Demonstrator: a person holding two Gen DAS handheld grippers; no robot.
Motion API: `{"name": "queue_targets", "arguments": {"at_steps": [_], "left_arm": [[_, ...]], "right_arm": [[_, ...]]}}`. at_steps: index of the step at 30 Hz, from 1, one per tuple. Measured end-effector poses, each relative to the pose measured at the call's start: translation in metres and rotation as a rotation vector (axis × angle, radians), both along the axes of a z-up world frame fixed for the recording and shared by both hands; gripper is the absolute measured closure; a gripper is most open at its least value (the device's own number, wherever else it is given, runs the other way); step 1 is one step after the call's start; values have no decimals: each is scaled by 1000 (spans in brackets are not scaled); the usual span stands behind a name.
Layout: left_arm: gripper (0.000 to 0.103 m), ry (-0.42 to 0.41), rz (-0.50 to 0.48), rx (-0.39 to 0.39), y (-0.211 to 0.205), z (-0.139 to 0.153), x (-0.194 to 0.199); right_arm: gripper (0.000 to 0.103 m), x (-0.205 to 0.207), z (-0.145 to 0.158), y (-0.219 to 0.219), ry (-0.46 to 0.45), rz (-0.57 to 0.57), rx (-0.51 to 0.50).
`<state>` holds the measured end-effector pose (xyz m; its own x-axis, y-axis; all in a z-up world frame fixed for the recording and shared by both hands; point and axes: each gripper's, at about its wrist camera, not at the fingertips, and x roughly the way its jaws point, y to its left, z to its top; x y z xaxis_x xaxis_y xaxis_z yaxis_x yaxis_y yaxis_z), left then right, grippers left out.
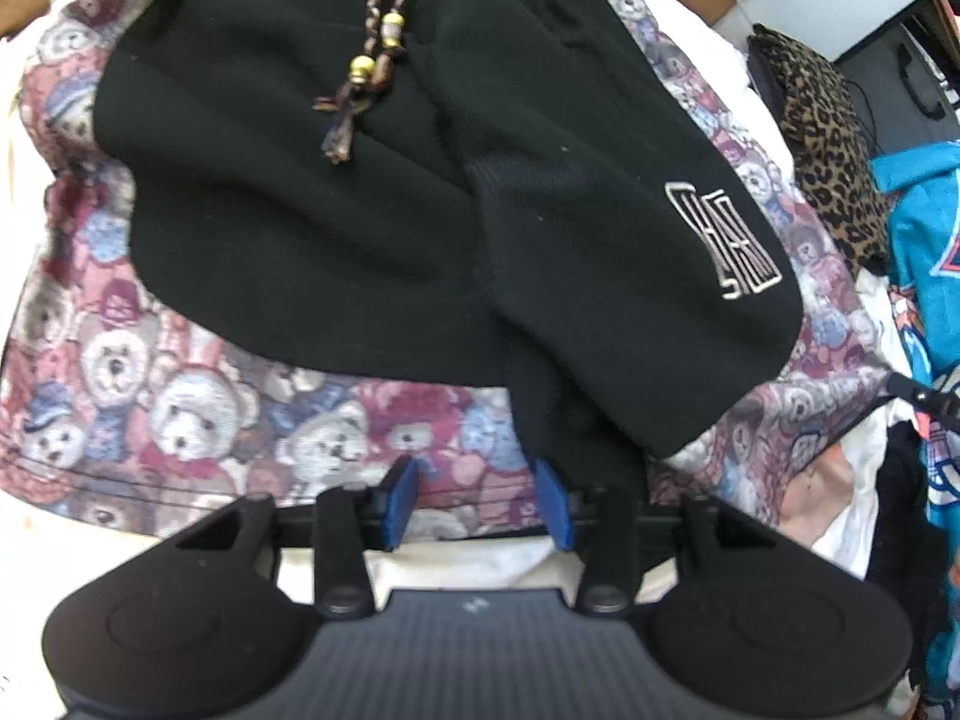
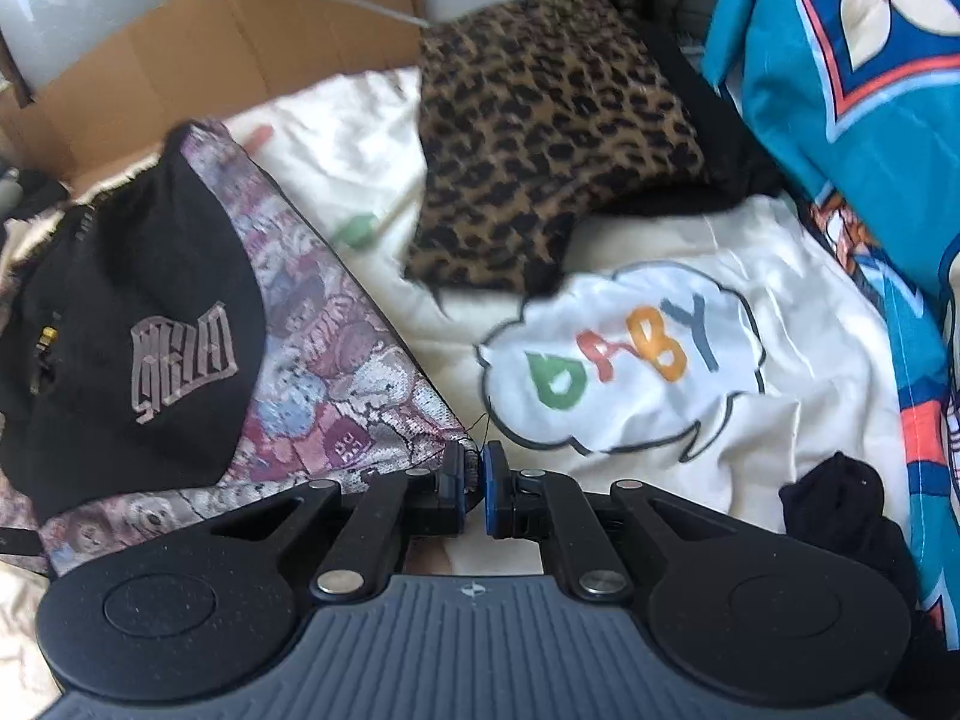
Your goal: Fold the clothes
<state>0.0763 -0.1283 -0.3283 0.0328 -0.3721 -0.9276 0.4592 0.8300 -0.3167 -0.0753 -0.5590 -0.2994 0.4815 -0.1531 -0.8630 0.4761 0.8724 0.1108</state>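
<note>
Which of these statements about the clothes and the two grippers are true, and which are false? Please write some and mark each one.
1. The black shorts lie on top of the teddy-bear fabric. True.
2. The left gripper is clamped on the shorts. False: its jaws stand apart with nothing pressed between them, above the edge of the bear fabric.
3. The right gripper is shut on the corner of the teddy-bear fabric. True.
4. The leopard-print cloth lies under the black shorts. False: it lies apart from them, on the cream bedding.
5. The word on the white cloud print reads BABY. True.
</note>
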Motion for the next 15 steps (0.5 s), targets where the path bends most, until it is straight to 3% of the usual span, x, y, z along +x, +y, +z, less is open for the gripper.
{"name": "queue_targets", "arguments": {"at_steps": [5, 11, 15], "left_arm": [[47, 16, -2, -32, -2, -2, -2], [47, 131, 6, -187, 7, -5, -7], [47, 148, -7, -183, 1, -13, -20]], "right_arm": [[99, 6, -4, -12, 7, -24, -39], [99, 15, -8, -20, 40, -16, -46], [99, 16, -11, -19, 52, -3, -47]]}}
